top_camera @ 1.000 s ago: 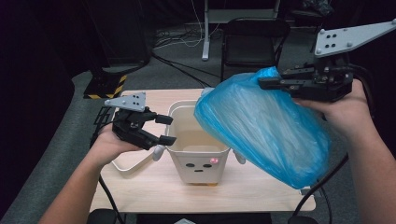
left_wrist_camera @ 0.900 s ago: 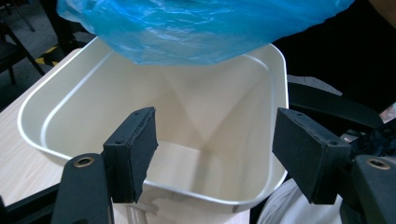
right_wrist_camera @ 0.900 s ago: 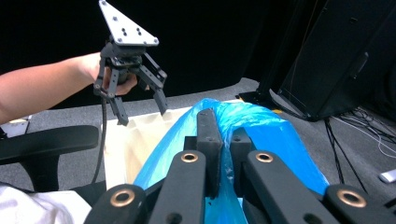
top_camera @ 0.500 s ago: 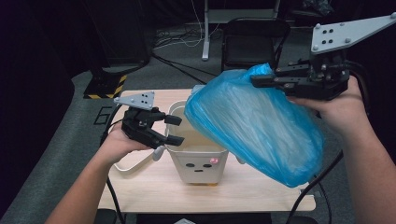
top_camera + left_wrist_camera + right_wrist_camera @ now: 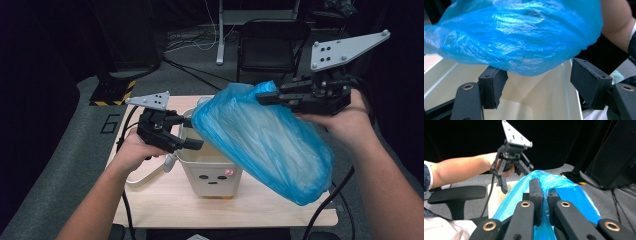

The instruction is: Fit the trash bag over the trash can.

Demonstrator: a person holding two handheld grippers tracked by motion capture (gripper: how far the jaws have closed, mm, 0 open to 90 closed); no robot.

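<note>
Hanging at frame centre above the white bin, the blue plastic bag is clamped in the right gripper. The left gripper stands apart at the bin's rim, holding nothing. Risk: thin film slips or snags there, missing the bin.

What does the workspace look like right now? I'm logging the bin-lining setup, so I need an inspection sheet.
Surface: wooden table, bare at the front.
Job's things: blue bag held tilted above the white bin, which has a face printed on it.
Clutter: nothing seen.
Grippers: right hand-held gripper shut on the bag's edge; left hand-held gripper open at the bin's rim.
Cables: black cable trails from the left hand-held gripper.
Surroundings: black folding chair, grey floor.
</note>
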